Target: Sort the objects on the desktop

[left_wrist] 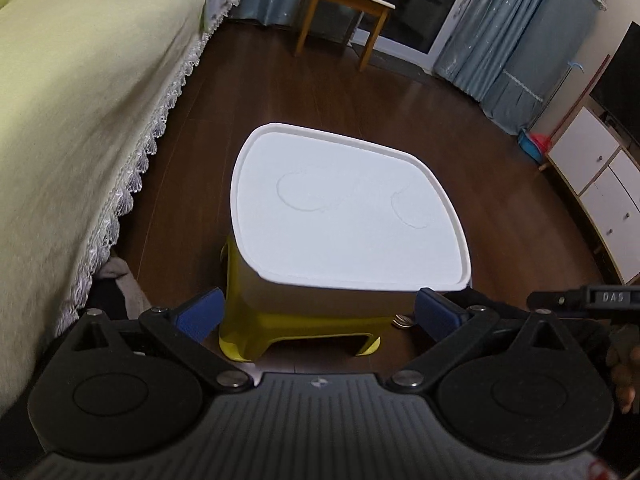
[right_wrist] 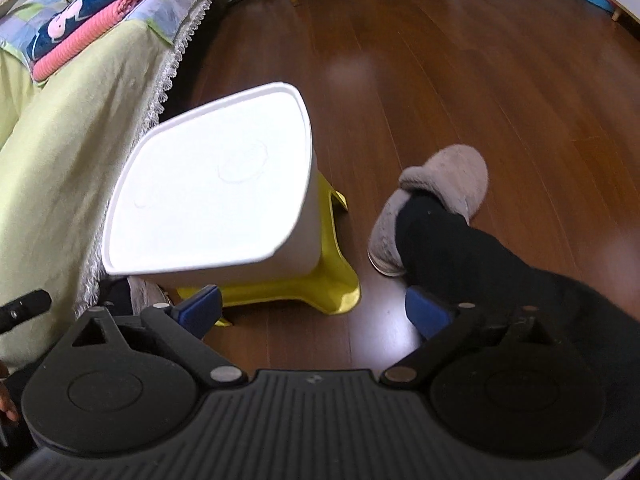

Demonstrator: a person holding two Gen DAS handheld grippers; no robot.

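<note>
A white tray-like tabletop [left_wrist: 348,216] with a raised rim rests on a yellow plastic stool [left_wrist: 280,324]; its surface is bare, with only faint ring marks. My left gripper [left_wrist: 318,314] hangs open just before its near edge, blue pads [left_wrist: 200,314] spread wide and nothing between them. In the right wrist view the same white top [right_wrist: 212,188] lies up and to the left, above the yellow stool [right_wrist: 320,284]. My right gripper [right_wrist: 314,314] is open over the wooden floor, holding nothing. No loose desktop objects show in either view.
A bed with a green cover [left_wrist: 80,120] and lace trim runs along the left, folded blankets [right_wrist: 88,24] on it. A person's dark-trousered leg and grey slipper [right_wrist: 440,200] stand right of the stool. A wooden chair [left_wrist: 344,12] and white cabinet [left_wrist: 600,184] stand farther off.
</note>
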